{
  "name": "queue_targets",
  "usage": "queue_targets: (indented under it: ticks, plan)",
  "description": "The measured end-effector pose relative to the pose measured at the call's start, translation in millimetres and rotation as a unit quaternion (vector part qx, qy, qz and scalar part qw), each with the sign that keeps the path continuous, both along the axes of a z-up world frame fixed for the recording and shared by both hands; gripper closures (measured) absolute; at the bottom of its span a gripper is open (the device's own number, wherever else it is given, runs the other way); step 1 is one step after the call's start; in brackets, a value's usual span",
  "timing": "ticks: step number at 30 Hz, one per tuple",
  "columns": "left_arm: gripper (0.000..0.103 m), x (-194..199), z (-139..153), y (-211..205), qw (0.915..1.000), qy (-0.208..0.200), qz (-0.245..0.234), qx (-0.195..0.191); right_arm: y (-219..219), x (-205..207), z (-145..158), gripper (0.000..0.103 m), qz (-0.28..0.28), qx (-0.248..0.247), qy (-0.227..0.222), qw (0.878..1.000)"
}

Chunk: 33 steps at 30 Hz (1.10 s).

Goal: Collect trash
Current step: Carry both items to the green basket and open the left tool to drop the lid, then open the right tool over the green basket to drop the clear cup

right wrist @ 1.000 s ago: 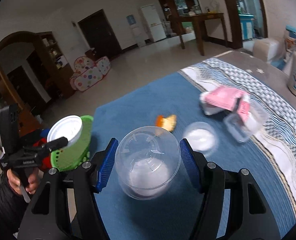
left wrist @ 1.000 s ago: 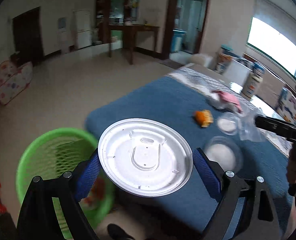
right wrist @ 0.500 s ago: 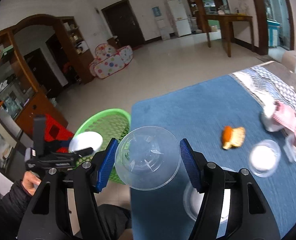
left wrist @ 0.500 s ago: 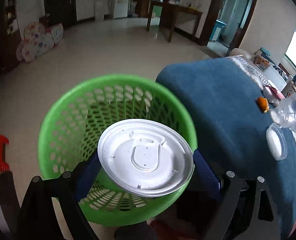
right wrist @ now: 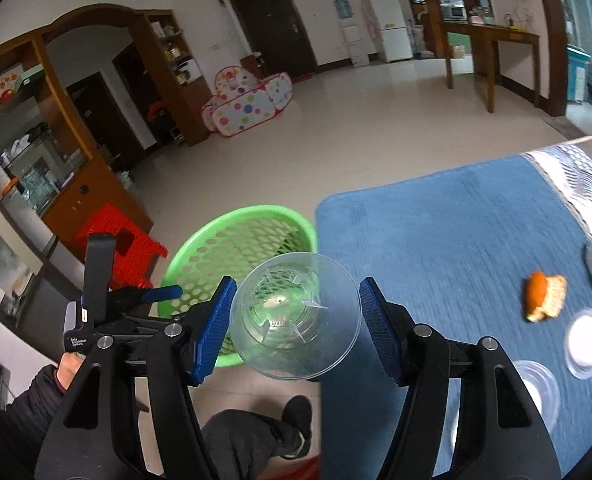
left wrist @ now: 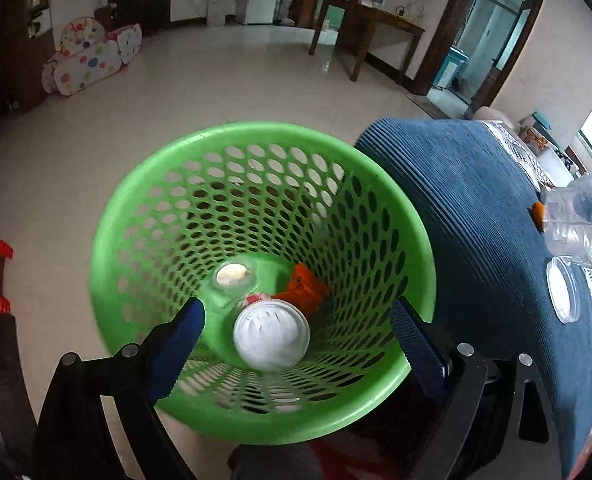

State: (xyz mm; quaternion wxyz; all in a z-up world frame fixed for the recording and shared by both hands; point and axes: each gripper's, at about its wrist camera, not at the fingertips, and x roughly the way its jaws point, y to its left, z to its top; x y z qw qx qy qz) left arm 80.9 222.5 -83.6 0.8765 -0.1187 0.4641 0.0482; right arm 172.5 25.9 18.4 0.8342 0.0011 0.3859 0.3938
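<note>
The green perforated plastic basket (left wrist: 256, 184) is set on the floor beside the blue-clothed table (right wrist: 455, 240) to catch trash. Above it the left gripper (left wrist: 296, 316) is held empty, jaws apart, the white round lid (left wrist: 271, 334) lying inside. The clear plastic cup (right wrist: 296, 320) is clamped in the right gripper (right wrist: 296, 322), near the rim.

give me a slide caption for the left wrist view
Open left gripper above the green basket, white lid lying inside among other trash.

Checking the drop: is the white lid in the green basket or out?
In: the white lid lies inside the green basket, free of the left gripper.
</note>
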Motion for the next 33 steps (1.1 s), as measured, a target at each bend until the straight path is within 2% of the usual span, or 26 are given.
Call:
queue_targets:
  ticks: [10, 17, 19, 21, 27, 33]
  plan:
    - [0.013, -33.4, 22.2, 23.8, 0.9992, -0.028, 0.029, 0.007, 63.3, -5.2, -15.5, 0.039, 0.051, -0.008, 0.014, 0.999]
    - [0.013, -53.8, 27.1, 36.9, 0.9983, -0.035, 0.046, 0.009, 90.5, 5.9, -37.8, 0.039, 0.057, -0.023, 0.037, 0.997]
    - [0.013, -57.2, 26.1, 41.3, 0.9981, -0.035, 0.050, 0.006, 93.7, 10.4, -41.0, 0.036, 0.055, -0.018, 0.046, 0.997]
    - [0.013, -60.0, 25.3, 43.2, 0.9980, -0.035, 0.053, 0.006, 92.6, 14.1, -40.8, 0.029, 0.054, -0.013, 0.050, 0.997]
    - [0.013, -59.2, 24.5, 38.3, 0.9982, -0.036, 0.049, 0.002, 77.1, 11.9, -32.5, 0.029, 0.041, -0.007, 0.038, 0.998]
    - [0.013, -48.2, 28.9, 17.2, 0.9987, -0.043, 0.027, -0.001, 30.7, 9.6, -22.6, 0.029, 0.001, -0.001, 0.029, 1.000]
